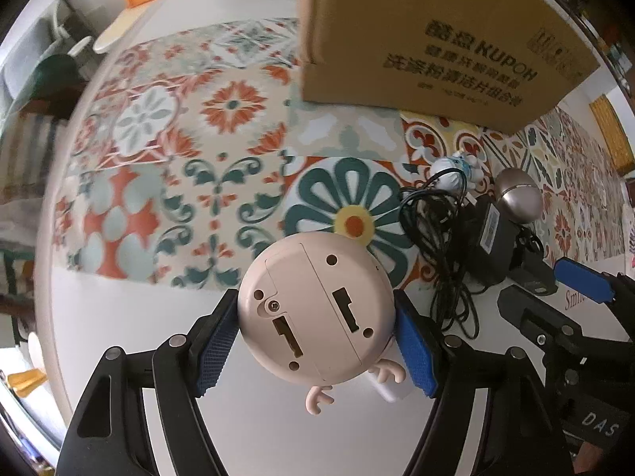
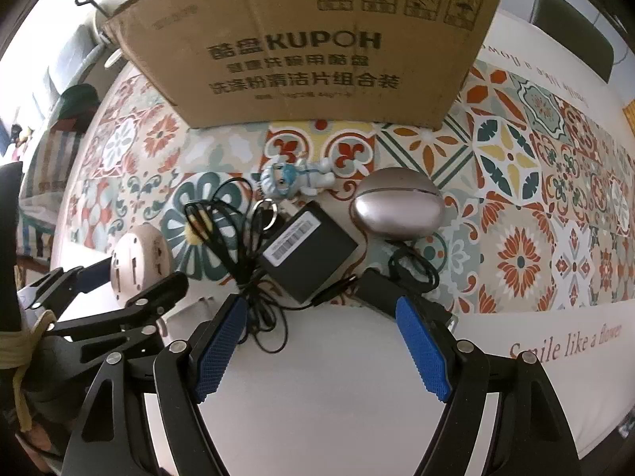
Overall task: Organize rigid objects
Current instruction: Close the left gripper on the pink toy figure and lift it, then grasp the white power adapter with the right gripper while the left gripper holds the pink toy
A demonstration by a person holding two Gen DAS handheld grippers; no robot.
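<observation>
A: What is the left gripper (image 1: 317, 341) doing?
B: Grasping the pink toy (image 1: 315, 315), at nine o'clock from the black adapter (image 2: 309, 248).
A: The right gripper (image 2: 319, 351)?
B: Hanging released, holding nothing.

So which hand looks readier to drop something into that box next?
Probably the left. The left gripper already clamps the pink toy, with the box just beyond. The right gripper is open over bare table, holding nothing.
</observation>
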